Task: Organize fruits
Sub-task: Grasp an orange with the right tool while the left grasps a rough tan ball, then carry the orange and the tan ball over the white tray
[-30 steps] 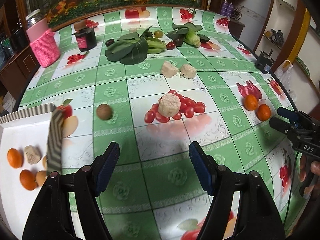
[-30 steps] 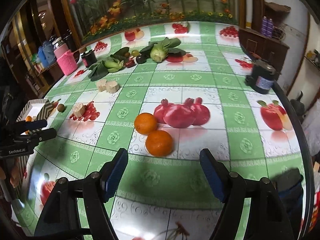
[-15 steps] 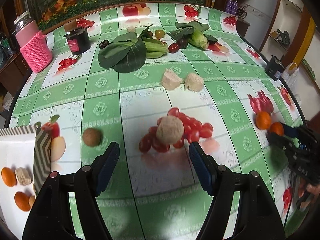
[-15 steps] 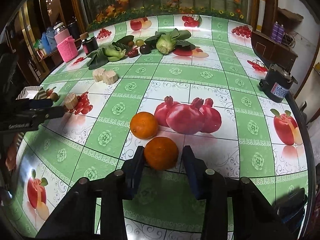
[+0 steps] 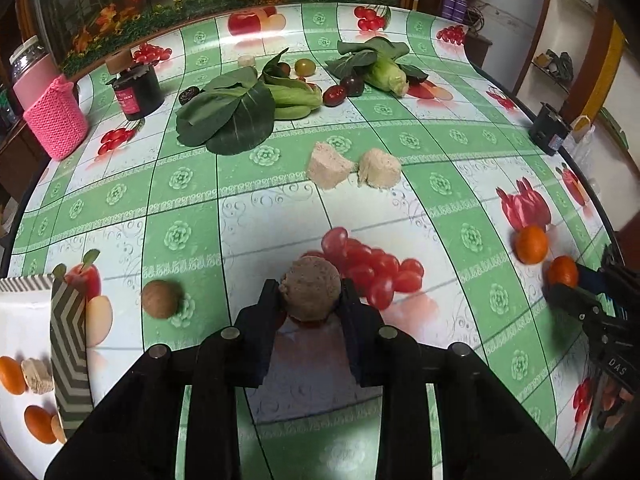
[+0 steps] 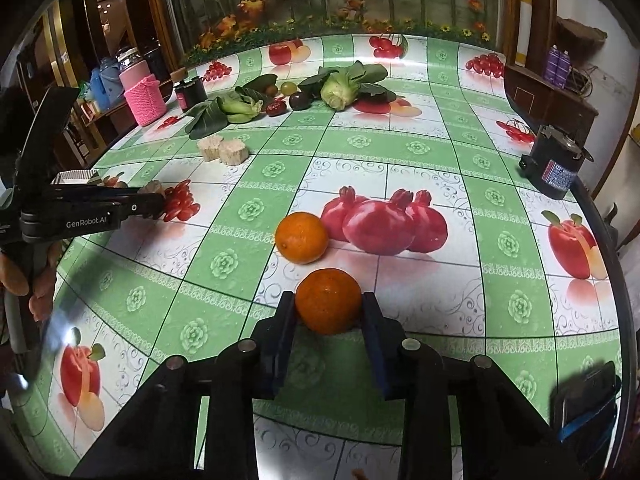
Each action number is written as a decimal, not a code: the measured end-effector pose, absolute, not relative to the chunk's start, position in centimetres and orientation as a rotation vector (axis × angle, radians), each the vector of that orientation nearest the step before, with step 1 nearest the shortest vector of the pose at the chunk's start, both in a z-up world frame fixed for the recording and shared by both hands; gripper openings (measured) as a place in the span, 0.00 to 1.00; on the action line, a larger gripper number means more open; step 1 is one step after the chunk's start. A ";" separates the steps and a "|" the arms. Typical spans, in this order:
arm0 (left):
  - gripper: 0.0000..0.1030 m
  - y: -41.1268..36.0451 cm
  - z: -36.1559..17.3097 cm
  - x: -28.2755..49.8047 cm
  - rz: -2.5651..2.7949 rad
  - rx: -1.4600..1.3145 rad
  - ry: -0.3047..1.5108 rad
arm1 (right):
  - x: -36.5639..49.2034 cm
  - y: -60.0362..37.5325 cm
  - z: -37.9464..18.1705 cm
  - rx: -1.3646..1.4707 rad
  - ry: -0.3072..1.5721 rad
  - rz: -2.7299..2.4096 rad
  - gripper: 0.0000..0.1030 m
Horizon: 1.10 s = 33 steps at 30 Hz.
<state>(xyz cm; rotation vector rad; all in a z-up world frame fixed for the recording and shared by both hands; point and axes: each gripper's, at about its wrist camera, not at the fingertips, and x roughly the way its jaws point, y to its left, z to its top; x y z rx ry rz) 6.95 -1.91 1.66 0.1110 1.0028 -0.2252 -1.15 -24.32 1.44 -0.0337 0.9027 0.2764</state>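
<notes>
My left gripper (image 5: 310, 296) is shut on a round beige-brown lump (image 5: 311, 292) lying on the printed cherries of the tablecloth. My right gripper (image 6: 329, 310) is shut on an orange (image 6: 329, 300) that rests on the table; a second orange (image 6: 302, 237) lies just beyond it. In the left wrist view both oranges (image 5: 530, 244) show at the right, with the right gripper (image 5: 568, 284) around the nearer one. A white tray (image 5: 24, 320) at the left holds oranges (image 5: 12, 375) and a beige piece. A small brown round fruit (image 5: 159, 298) lies near the tray.
Two beige chunks (image 5: 352, 166) lie mid-table. Leafy greens (image 5: 232, 116), a cabbage (image 5: 386, 74) and small dark fruits lie farther back. A black jar (image 5: 138, 90) and a pink knitted holder (image 5: 54, 118) stand at the back left. A black can (image 6: 554, 164) stands at the right edge.
My left gripper moved forward to the beige lump and shut on it. My right gripper moved up to the near orange and shut on it.
</notes>
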 end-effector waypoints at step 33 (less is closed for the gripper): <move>0.26 3.9 4.6 -3.7 -0.193 0.148 0.912 | -7.1 -12.7 3.9 -0.012 0.883 0.464 0.32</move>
